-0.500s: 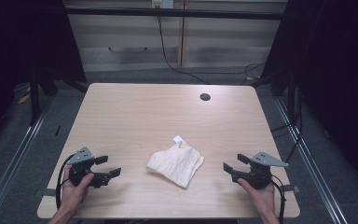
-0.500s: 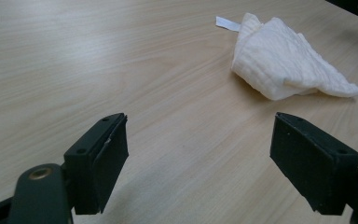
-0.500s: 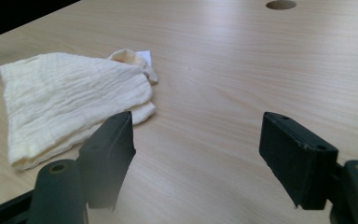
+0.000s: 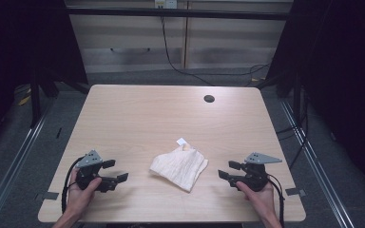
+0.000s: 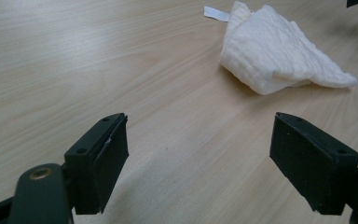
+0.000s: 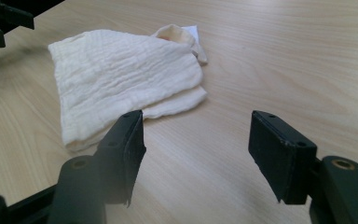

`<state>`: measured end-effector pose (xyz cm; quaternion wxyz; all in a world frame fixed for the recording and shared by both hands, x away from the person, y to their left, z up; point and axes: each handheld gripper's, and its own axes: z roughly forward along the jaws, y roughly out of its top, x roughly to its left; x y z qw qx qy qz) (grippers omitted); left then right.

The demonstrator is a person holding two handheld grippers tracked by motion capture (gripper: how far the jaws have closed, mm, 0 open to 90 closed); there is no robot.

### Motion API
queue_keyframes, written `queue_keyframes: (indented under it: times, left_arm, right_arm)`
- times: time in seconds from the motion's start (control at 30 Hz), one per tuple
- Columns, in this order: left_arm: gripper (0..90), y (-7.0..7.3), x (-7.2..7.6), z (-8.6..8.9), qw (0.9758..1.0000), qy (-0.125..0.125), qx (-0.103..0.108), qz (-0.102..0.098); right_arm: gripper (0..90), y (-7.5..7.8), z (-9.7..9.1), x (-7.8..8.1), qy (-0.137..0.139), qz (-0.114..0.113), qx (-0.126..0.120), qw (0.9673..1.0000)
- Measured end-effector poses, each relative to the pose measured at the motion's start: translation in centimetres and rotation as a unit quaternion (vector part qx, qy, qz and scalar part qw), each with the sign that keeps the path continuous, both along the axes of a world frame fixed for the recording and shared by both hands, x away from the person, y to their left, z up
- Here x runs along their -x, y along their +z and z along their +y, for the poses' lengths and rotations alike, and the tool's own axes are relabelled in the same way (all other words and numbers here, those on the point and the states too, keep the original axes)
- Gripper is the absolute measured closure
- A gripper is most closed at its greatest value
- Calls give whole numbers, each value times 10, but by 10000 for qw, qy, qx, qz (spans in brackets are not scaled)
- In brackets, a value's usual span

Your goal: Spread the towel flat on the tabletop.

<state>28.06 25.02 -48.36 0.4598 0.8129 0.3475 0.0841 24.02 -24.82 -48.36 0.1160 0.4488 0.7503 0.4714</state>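
Note:
A folded cream cloth [image 4: 179,166] with a small white tag lies on the wooden table [image 4: 161,118], near its front middle. My left gripper [image 4: 115,170] rests at the front left, held by a hand, jaws open and empty, pointing toward the cloth [image 5: 275,56]. My right gripper [image 4: 229,169] rests at the front right, also open and empty, with the cloth [image 6: 121,79] just beyond its jaws. Neither gripper touches the cloth.
A dark round grommet hole [image 4: 209,99] sits near the table's far right. Beyond the far edge is a cabinet front with a hanging cable [image 4: 171,52]. Floor rails run along both sides of the table.

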Motion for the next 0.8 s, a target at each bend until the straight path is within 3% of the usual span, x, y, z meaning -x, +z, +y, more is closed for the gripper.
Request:
queue_keyframes:
  times: [0.17,0.33,0.47,0.57,0.63,0.8]
  left_arm:
    - [190,3,6,0,9999,-59,-29,-99]
    - [195,2,2,1,10000,-18,-10,-68]
    - [219,2,0,2,9999,53,96,50]
    - [219,5,3,-3,9999,-30,-83,-80]
    - [219,8,5,-6,9999,-65,-44,-125]
    - [219,6,2,-8,9999,-54,-112,-90]
  right_arm:
    - [394,13,18,-3,388,26,-97,9992]
    - [394,7,49,-20,819,193,152,9963]
    - [379,5,58,-28,909,248,244,9953]
    - [380,9,62,-36,927,228,262,9951]
    - [446,13,63,-44,922,231,321,9950]
    - [487,9,57,-56,821,318,386,9954]
